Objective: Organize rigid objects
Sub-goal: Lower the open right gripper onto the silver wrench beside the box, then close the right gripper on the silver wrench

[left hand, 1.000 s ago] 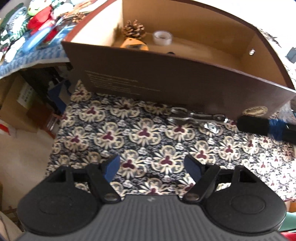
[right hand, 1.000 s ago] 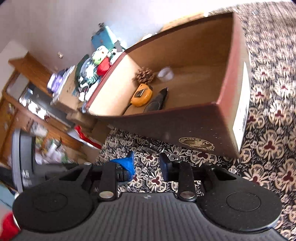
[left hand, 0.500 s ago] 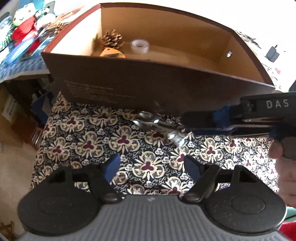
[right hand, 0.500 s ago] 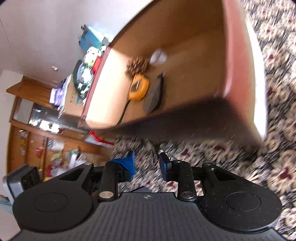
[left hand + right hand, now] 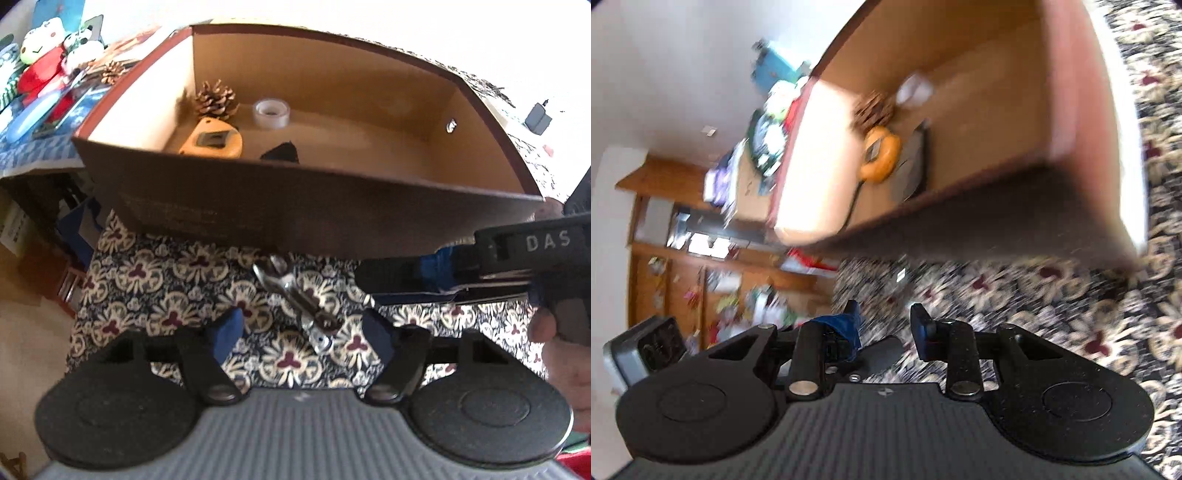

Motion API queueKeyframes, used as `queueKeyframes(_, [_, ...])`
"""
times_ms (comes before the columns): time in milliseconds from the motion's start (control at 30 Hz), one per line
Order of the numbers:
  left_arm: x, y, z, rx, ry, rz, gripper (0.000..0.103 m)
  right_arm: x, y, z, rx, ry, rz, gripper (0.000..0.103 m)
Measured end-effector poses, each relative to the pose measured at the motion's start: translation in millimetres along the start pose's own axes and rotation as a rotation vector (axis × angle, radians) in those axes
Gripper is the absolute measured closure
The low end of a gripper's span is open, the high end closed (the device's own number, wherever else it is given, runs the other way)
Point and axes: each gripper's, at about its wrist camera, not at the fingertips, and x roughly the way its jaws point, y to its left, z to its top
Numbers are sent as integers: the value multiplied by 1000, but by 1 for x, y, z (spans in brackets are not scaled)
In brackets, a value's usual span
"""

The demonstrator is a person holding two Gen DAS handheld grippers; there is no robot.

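A shiny metal tool (image 5: 299,302), like a can opener, lies on the floral cloth just in front of the brown cardboard box (image 5: 295,206). My left gripper (image 5: 303,328) is open, its jaws on either side of the tool's near end, low over the cloth. My right gripper (image 5: 884,321) is open and empty; it also shows in the left wrist view (image 5: 373,273), reaching in from the right beside the tool. The box holds a pine cone (image 5: 216,98), a tape roll (image 5: 271,112), an orange tape measure (image 5: 212,140) and a dark object (image 5: 282,152).
The box (image 5: 997,221) stands on a floral cloth (image 5: 166,295). Toys and clutter (image 5: 44,70) lie on a surface at the far left. The cloth's left edge drops to the floor (image 5: 22,314). A hand (image 5: 561,369) holds the right gripper. The right wrist view is motion-blurred.
The left gripper moved forward and right until its jaws straddle the metal tool. The right gripper swung in from the right, rolled, and opened wider. The tool turned on the cloth.
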Motion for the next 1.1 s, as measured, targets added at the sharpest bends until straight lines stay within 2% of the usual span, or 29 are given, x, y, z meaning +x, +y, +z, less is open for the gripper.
queueKeyframes(233, [12, 6, 6, -51, 29, 6, 47, -3, 0, -5, -43, -45, -55, 90])
queueKeyframes(367, [16, 7, 7, -57, 50, -7, 61, 4, 6, -5, -69, -33, -65, 90])
queueKeyframes(467, [18, 9, 7, -60, 58, -15, 80, 12, 11, -3, -90, -21, -71, 90])
queueKeyframes(500, [18, 10, 7, -61, 61, -15, 82, 14, 12, -3, -95, -18, -74, 90])
queueKeyframes(700, [21, 20, 5, -85, 80, -28, 91, 26, 12, 0, -82, -1, -78, 90])
queueKeyframes(867, [20, 25, 4, -89, 84, -48, 92, 39, 17, 3, -87, 18, -77, 90])
queueKeyframes(1100, [16, 26, 6, -85, 74, -125, 92, 41, 17, 7, -85, -30, -88, 89])
